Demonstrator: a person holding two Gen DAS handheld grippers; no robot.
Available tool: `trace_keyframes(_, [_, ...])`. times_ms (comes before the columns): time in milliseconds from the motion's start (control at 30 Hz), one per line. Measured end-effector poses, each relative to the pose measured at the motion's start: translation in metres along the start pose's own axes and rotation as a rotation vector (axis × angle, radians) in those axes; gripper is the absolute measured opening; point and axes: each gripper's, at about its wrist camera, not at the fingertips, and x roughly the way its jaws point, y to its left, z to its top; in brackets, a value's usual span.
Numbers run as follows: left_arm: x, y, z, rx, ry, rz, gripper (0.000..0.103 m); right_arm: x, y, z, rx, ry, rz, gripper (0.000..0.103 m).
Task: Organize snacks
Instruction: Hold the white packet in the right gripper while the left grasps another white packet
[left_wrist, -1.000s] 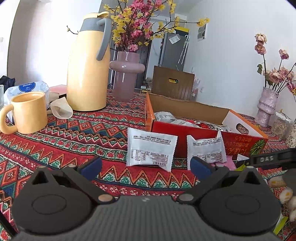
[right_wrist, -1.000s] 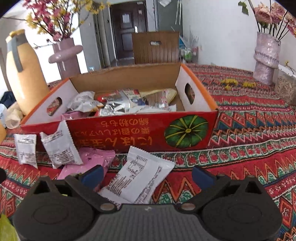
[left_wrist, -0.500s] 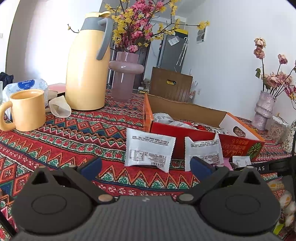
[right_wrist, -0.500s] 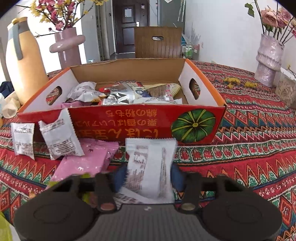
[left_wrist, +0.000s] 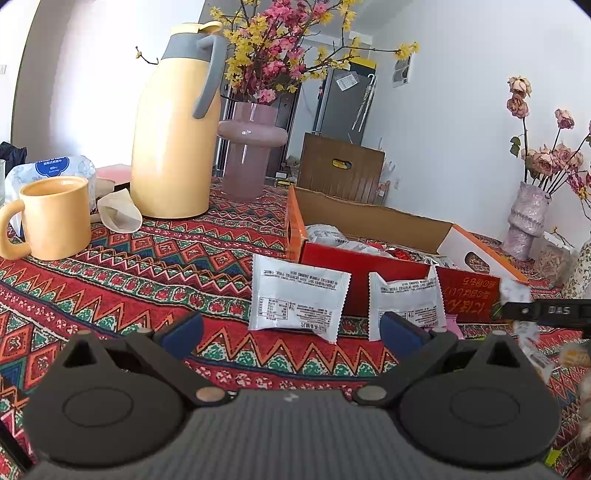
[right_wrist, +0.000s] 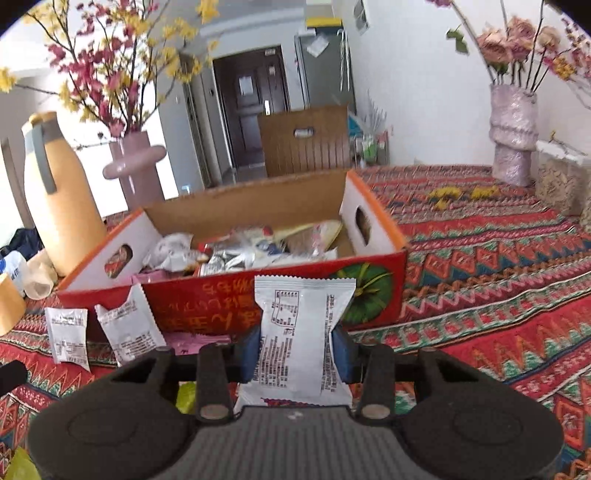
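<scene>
Right tool (right_wrist: 297, 345): your jaws just closed, clamping one white packet (right_wrist: 301, 332). Box (right_wrist: 369, 221) part-filled; your counter (right_wrist: 498, 277) holds more packets (right_wrist: 127, 325).

box (right_wrist: 236, 295) w/ snacks on table | 2 packets (left_wrist: 297, 297) lean on box front | jug (left_wrist: 173, 147) left-behind

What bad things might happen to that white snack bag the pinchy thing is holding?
The right gripper pinches the white snack packet only by its lower sides, and the wrapper already buckles, so it might slip out or squash the snack. The red box has a tall front wall right ahead; carried too low, the packet may bump it. Two more packets lean on that wall and might get knocked over.
</scene>
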Motion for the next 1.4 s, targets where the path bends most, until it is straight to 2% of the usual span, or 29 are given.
trace_keyframes(367, [0.002,-0.001,-0.001,0.004,0.01,0.007,0.103,-0.04,-0.045,0.002,0.03,-0.175,-0.066,0.04])
trace_keyframes(500, [0.003,-0.001,0.0,0.005,0.015,0.01,0.103,-0.043,-0.053,-0.002,0.01,-0.154,-0.086,0.04])
trace_keyframes(733, [0.004,-0.002,0.0,0.008,0.019,0.014,0.103,-0.032,-0.058,-0.028,-0.041,-0.038,-0.097,0.04])
trace_keyframes(867, [0.005,-0.002,0.0,0.011,0.023,0.021,0.103,-0.024,-0.059,-0.037,-0.039,-0.008,-0.095,0.04])
trace_keyframes(1200, [0.005,-0.004,0.0,0.022,0.024,0.033,0.103,-0.025,-0.059,-0.04,-0.035,-0.022,-0.091,0.04])
trace_keyframes(1400, [0.011,-0.012,0.007,0.076,0.077,0.024,0.103,-0.026,-0.061,-0.04,-0.02,-0.027,-0.084,0.04])
